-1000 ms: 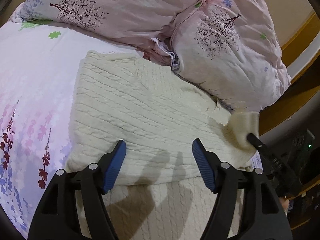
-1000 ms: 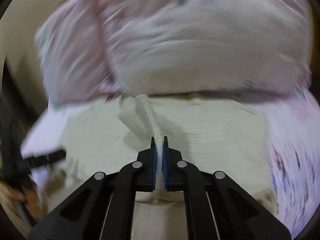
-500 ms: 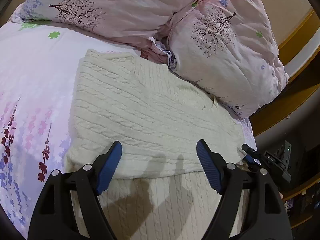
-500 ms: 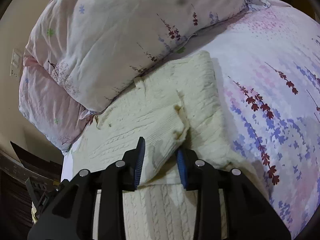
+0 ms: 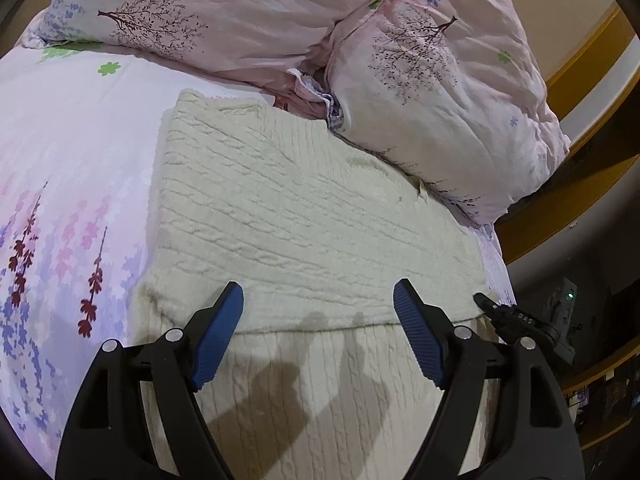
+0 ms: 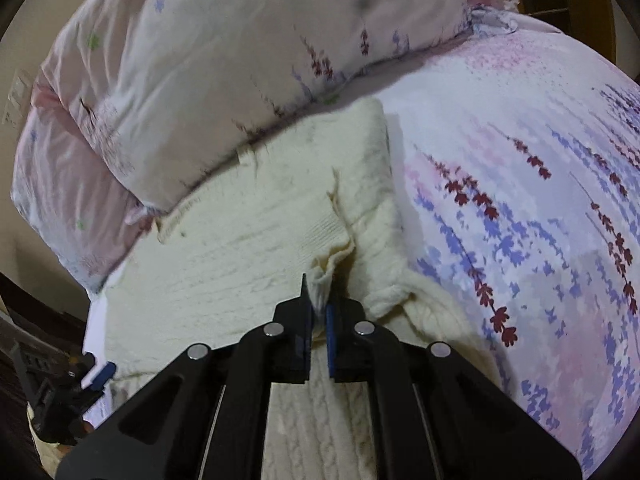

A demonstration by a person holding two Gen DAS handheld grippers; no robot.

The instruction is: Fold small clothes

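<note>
A cream cable-knit sweater (image 5: pixel 288 216) lies flat on the bed with its sleeves folded across the body. My left gripper (image 5: pixel 318 320) is open and empty, hovering just above the sweater's lower fold edge. In the right wrist view the sweater (image 6: pixel 248 264) lies against the duvet. My right gripper (image 6: pixel 319 308) is shut on the cuff of the folded sleeve (image 6: pixel 332 264), low over the sweater's right side. The other gripper's tip (image 5: pixel 516 320) shows at the sweater's right edge.
A bunched pink floral duvet (image 5: pixel 440 64) lies along the sweater's far edge and also fills the top of the right wrist view (image 6: pixel 224 64). A flowered bedsheet (image 6: pixel 520 208) covers the bed. The wooden bed frame (image 5: pixel 580 128) and dark furniture (image 5: pixel 568 304) lie past the right edge.
My right gripper carried the sleeve across the sweater, opened briefly, and is now closed on the cuff again. My left gripper stayed open and shifted only slightly.
</note>
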